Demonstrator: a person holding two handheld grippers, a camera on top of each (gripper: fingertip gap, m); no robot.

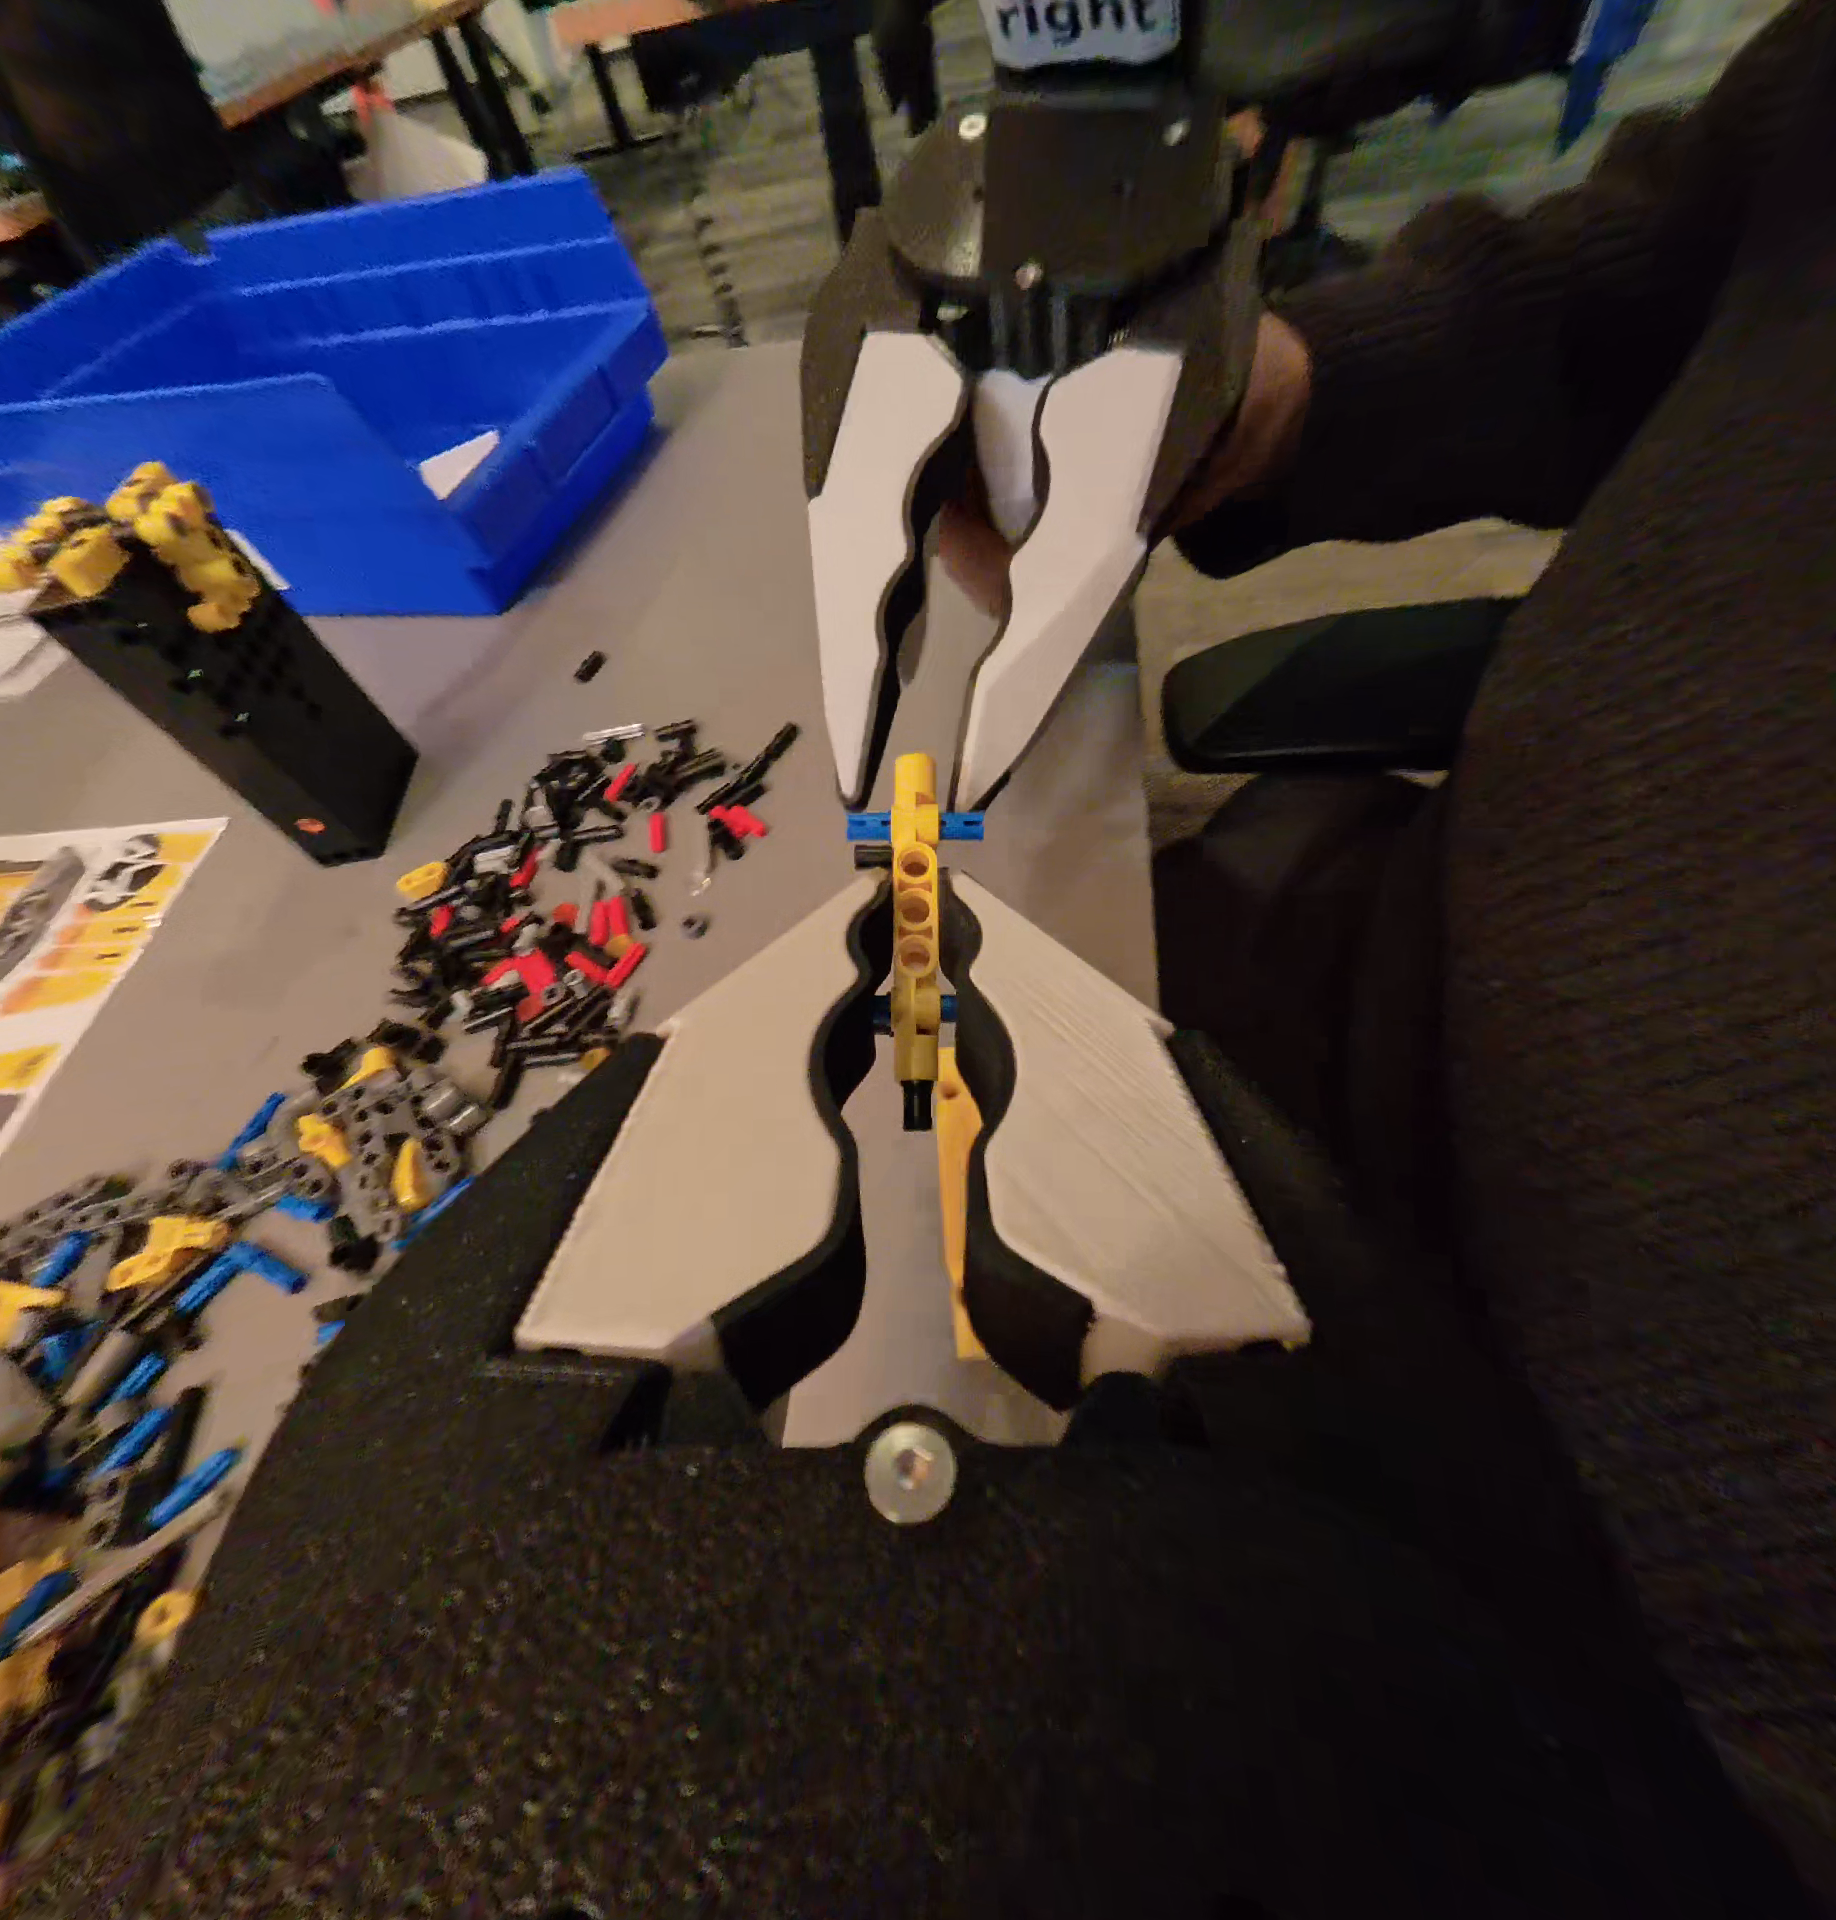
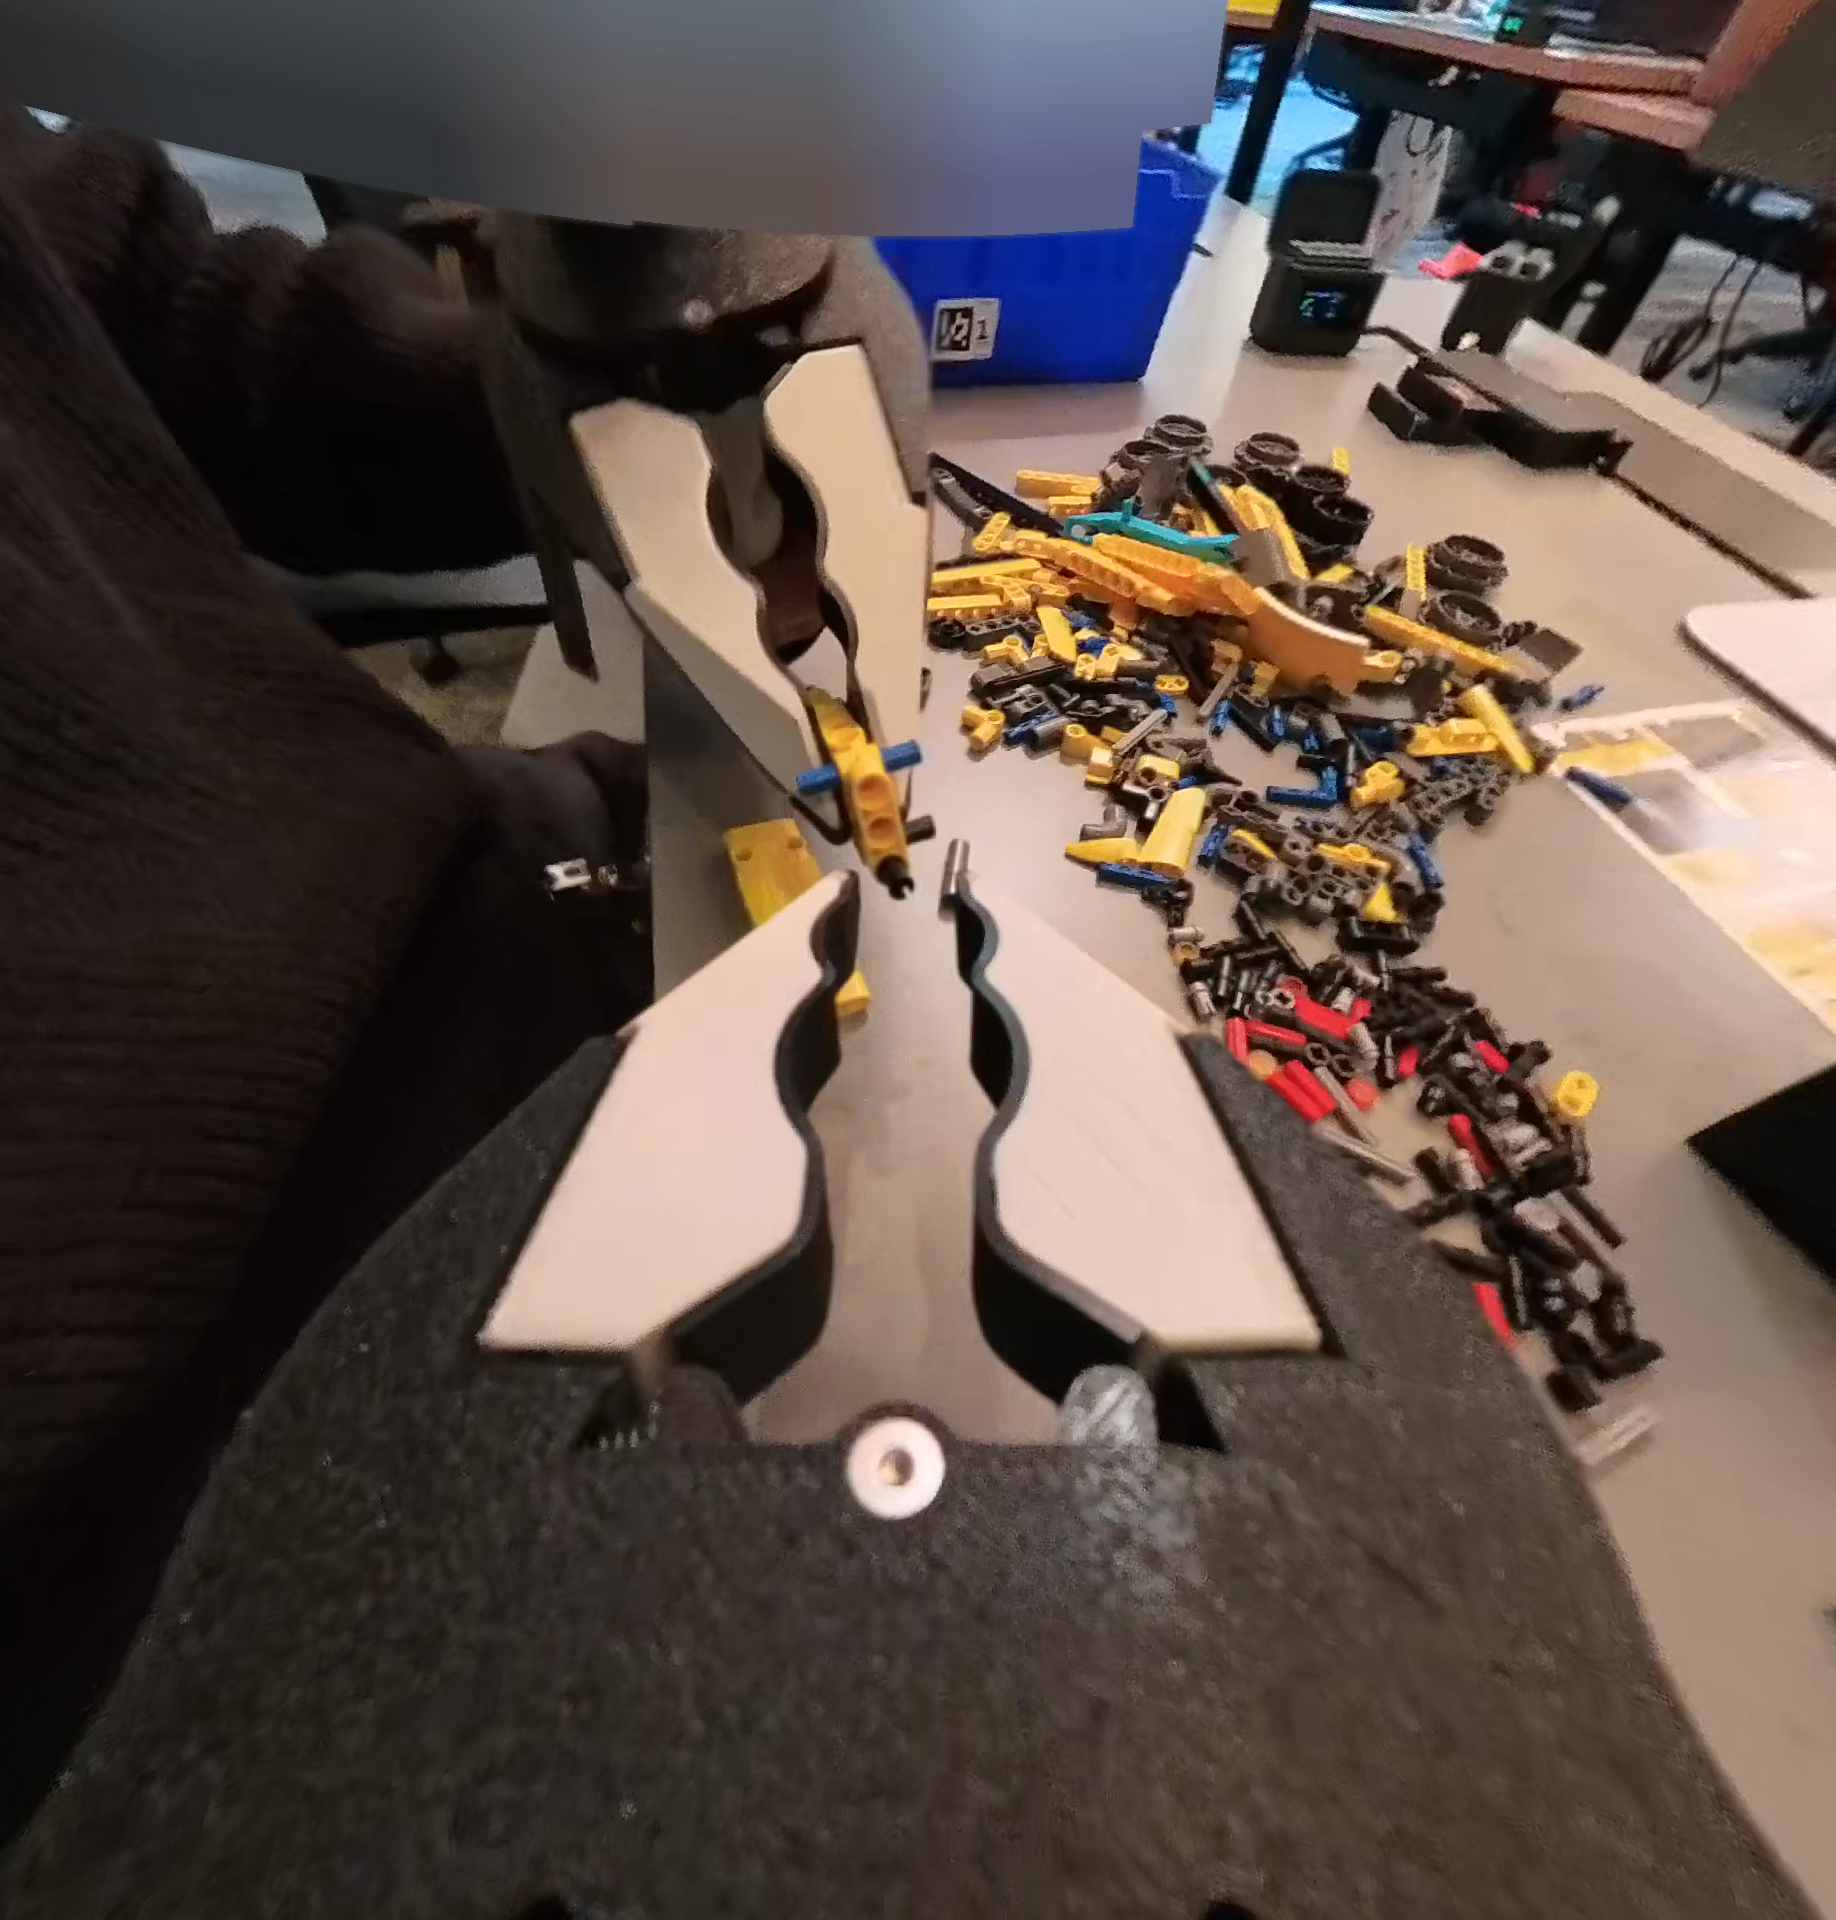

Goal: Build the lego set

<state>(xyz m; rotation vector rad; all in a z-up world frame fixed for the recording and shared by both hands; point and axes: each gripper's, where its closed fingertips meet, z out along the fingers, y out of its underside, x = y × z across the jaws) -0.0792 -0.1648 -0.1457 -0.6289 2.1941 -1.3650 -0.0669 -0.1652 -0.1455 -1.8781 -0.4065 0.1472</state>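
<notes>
Left tool [image 1: 915, 894] pinching yellow beam [image 1: 915, 925]

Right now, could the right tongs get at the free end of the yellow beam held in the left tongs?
Probably yes: the right tongs are open, the yellow beam points into their gap with nothing between, and the left tongs grip it farther back.

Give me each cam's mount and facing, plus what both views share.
Left wrist view: sits on the left gripper, looks along its fingers at the clamped yellow beam assembly, facing the right gripper; dark sleeve beside it.
Right wrist view: sits on the right gripper, open, facing the left gripper holding the assembly; sleeve at left.
Shared: assembly, both grippers, grey table, loose parts pile.
</notes>
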